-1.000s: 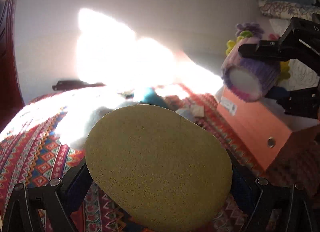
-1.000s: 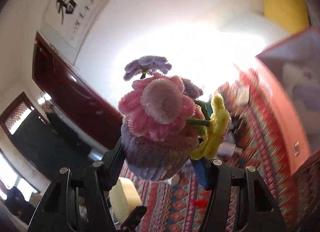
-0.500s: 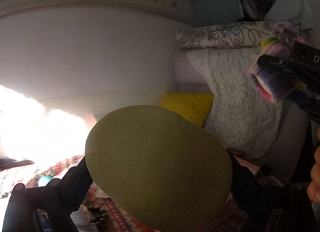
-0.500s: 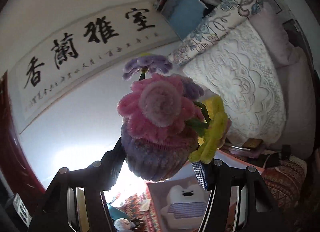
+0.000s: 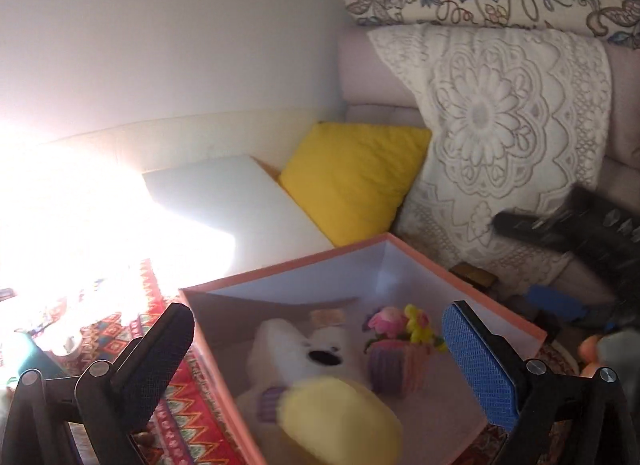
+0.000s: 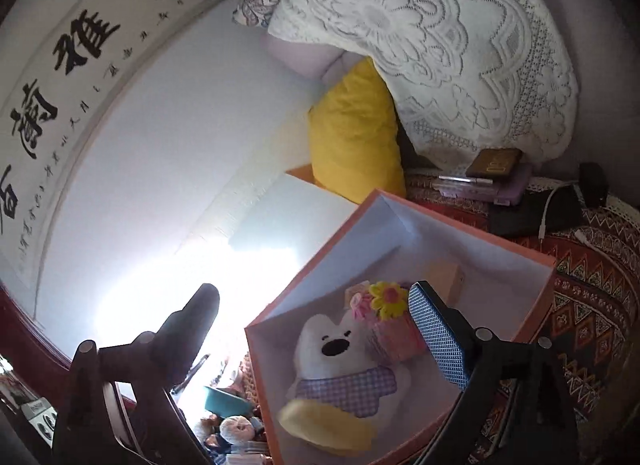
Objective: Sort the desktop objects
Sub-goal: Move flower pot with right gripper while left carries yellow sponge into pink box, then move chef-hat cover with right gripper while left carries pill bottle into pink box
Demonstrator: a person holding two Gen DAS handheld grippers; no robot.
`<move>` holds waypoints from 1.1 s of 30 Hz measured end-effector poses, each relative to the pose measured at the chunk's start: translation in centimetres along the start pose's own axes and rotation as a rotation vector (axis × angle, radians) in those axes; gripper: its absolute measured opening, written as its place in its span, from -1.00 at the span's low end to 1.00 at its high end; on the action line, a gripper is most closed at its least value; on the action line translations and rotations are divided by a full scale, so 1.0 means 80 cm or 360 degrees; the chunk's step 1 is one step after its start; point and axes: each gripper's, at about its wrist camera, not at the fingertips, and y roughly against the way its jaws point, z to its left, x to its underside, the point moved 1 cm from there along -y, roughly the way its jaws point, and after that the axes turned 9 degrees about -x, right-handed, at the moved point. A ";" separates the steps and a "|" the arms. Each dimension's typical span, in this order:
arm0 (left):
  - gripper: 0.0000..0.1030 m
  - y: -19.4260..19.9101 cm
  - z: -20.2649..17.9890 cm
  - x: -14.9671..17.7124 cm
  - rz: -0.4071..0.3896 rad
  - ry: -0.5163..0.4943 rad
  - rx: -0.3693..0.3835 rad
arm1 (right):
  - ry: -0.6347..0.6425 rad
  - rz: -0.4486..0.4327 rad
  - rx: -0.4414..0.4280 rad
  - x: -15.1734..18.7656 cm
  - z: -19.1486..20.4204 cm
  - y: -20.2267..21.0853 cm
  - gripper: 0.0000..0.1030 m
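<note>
An orange box (image 5: 280,271) with a white inside stands on the patterned cloth. In it lie a white plush bear (image 5: 304,357), a knitted pot of pipe-cleaner flowers (image 5: 394,361) and a yellow oval sponge (image 5: 340,417), blurred near the front wall. My left gripper (image 5: 320,357) hangs open over the box with nothing in it. The right wrist view shows the same box (image 6: 312,261), bear (image 6: 336,353), flower pot (image 6: 394,329) and sponge (image 6: 320,421). My right gripper (image 6: 316,333) is open and empty above them. It also appears blurred at the right of the left wrist view (image 5: 580,233).
Behind the box are a yellow cushion (image 5: 352,177), a lace-covered pillow (image 5: 500,137) and a white block (image 5: 224,201). A stack of small cases and a cable (image 6: 496,169) lies beyond the box. A teal bowl (image 6: 226,401) and small items sit to the left, in strong glare.
Both grippers have opened. The yellow sponge left the left gripper and the flower pot left the right one; both now lie in the box. Both cameras tipped down toward the box.
</note>
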 end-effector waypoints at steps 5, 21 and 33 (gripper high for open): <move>0.99 0.048 0.041 0.024 0.0007 -0.0002 -0.0109 | 0.0153 0.0066 -0.0102 0.020 0.072 -0.004 0.92; 0.99 0.113 0.318 0.286 0.0535 -0.0092 -0.0667 | 0.1380 0.1325 -0.0365 0.417 0.276 -0.167 0.80; 0.99 0.011 0.408 0.323 0.0783 0.0108 -0.0493 | 0.1400 0.1659 -0.0040 0.514 0.232 -0.283 0.71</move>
